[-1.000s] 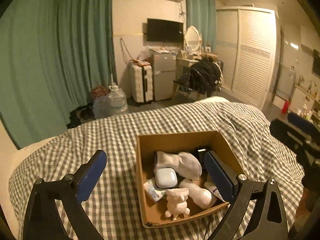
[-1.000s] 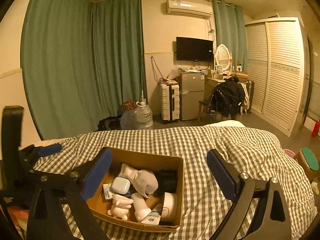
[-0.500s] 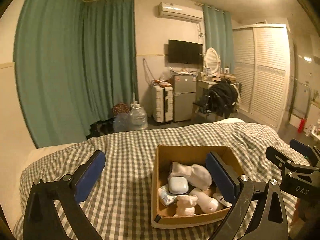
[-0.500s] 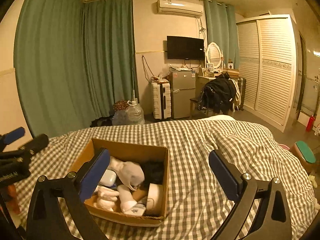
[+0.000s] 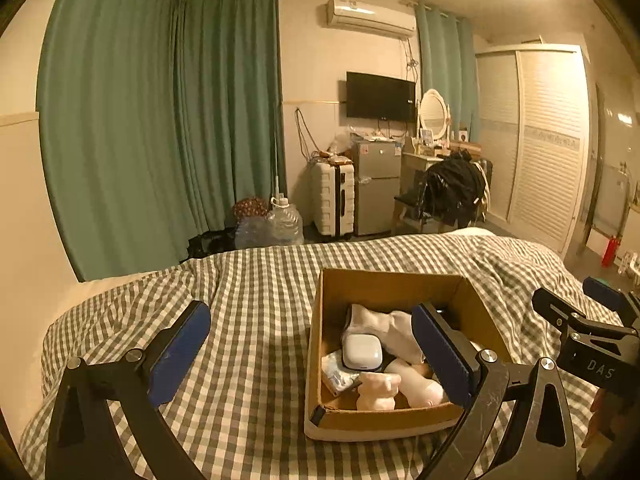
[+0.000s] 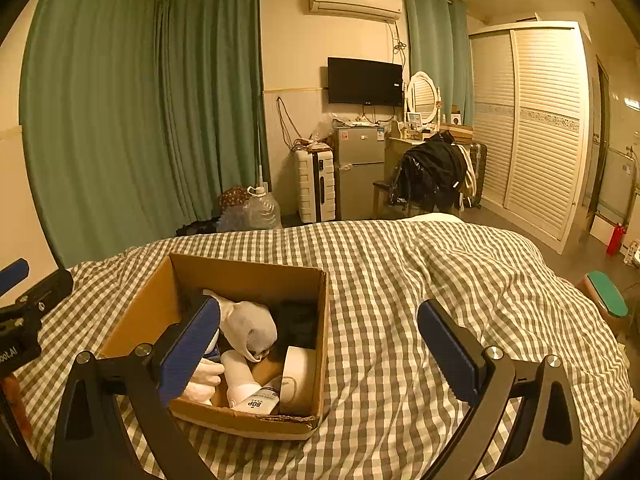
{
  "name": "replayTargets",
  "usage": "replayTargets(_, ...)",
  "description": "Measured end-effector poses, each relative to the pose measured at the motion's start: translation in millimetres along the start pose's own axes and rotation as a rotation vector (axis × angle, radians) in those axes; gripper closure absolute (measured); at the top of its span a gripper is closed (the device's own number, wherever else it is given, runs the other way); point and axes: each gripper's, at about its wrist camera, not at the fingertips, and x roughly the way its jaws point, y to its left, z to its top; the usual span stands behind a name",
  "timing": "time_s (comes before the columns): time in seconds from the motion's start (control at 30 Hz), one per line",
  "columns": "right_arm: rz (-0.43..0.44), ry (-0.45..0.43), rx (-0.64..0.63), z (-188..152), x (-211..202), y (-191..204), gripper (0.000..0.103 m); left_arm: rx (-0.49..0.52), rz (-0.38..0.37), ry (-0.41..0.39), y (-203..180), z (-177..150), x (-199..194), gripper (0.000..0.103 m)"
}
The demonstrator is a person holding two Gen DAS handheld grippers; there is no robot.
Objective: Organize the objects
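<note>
An open cardboard box [image 5: 384, 282] sits on the checked bedspread [image 5: 248, 304]. It holds white socks [image 5: 390, 326], a white earbud case [image 5: 361, 353], a pale figurine [image 5: 378, 391] and a white bottle [image 5: 416, 382]. My left gripper [image 5: 308, 316] hovers open and empty, its right finger over the box. From the right wrist, the box [image 6: 240, 270] lies lower left with a sock [image 6: 250, 324], a tube [image 6: 258, 402] and a white roll [image 6: 298, 372]. The right gripper [image 6: 318, 312] is open and empty, left finger over the box. Each gripper shows at the other view's edge: right [image 5: 576, 300], left [image 6: 36, 278].
The bed fills the foreground, and its cover humps up on the right [image 6: 460, 264]. Beyond it stand water jugs [image 5: 284, 226], a white suitcase [image 5: 332, 200], a small fridge [image 5: 378, 186], a chair draped with a black jacket [image 5: 452, 190] and a louvred wardrobe [image 5: 548, 140].
Both wrist views have tilted upward, showing more wall and ceiling. The box now lies further right in the left view. Both grippers stay open and empty.
</note>
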Motion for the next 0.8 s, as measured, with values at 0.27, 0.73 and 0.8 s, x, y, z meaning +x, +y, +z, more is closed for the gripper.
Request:
replayTargets(0.27, 0.000, 0.015, -0.012, -1.4, 1.7, 4.5, 0.004, 0.015, 0.002, -0.006, -3.8, -0.3, -1.1, 0.000)
replayTargets(0.73, 0.002, 0.028, -0.019, -3.2, 2.5, 7.0, 0.004, 0.047, 0.010, 0.007, -9.5, -3.2, -0.2, 0.000)
replayTargets(0.8, 0.003, 0.031, -0.021, -3.6, 3.1, 7.5, 0.004, 0.052, 0.014, 0.007, -10.2, -3.6, 0.0, 0.000)
